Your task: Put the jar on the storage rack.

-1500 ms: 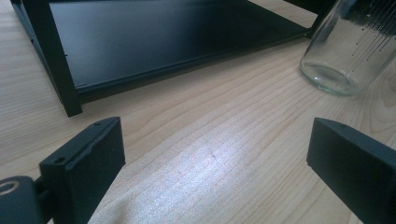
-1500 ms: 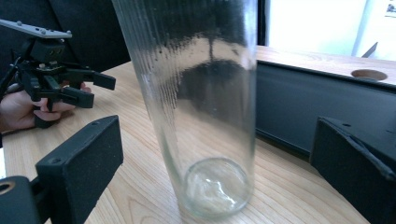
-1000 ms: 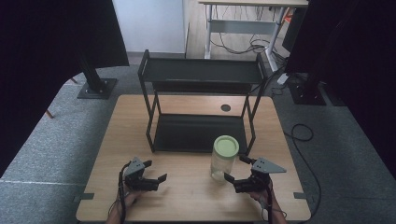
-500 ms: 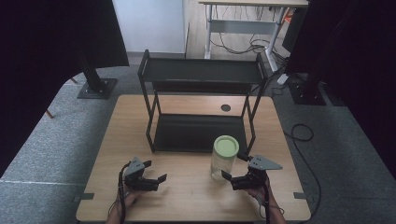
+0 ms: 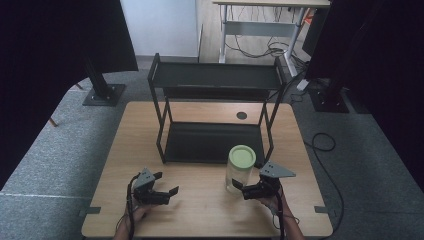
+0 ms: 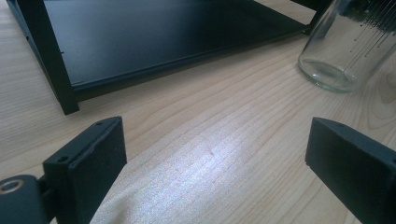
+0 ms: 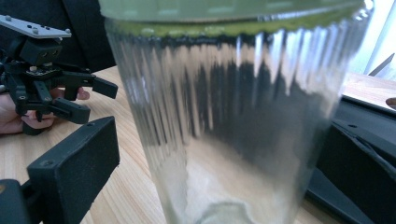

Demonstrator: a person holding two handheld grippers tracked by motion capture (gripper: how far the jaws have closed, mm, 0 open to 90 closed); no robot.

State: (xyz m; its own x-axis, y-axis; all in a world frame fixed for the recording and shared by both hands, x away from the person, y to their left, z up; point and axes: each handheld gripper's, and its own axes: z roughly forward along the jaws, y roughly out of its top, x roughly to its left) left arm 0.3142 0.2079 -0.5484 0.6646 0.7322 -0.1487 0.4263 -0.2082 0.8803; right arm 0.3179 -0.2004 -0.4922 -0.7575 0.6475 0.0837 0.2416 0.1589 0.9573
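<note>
The tall empty glass jar (image 5: 240, 169), approached by the spread-open right claw (image 5: 240, 188) from 4 o'clock, could be tipped on the counter (image 5: 200, 210) if nudged off-centre, while the left claw (image 5: 166, 184) is held released at 8 o'clock.

Bench (image 5: 200, 210): light wood, rectangular, a small dark round hole near its back edge.
Rack (image 5: 216, 142): black metal, two shelves, stands on the bench's back half; both shelves bare.
Jar (image 5: 240, 170): ribbed clear glass, green lid, upright on the bench just before the rack's front right leg.
Floor (image 5: 60, 150): grey carpet around the bench.
</note>
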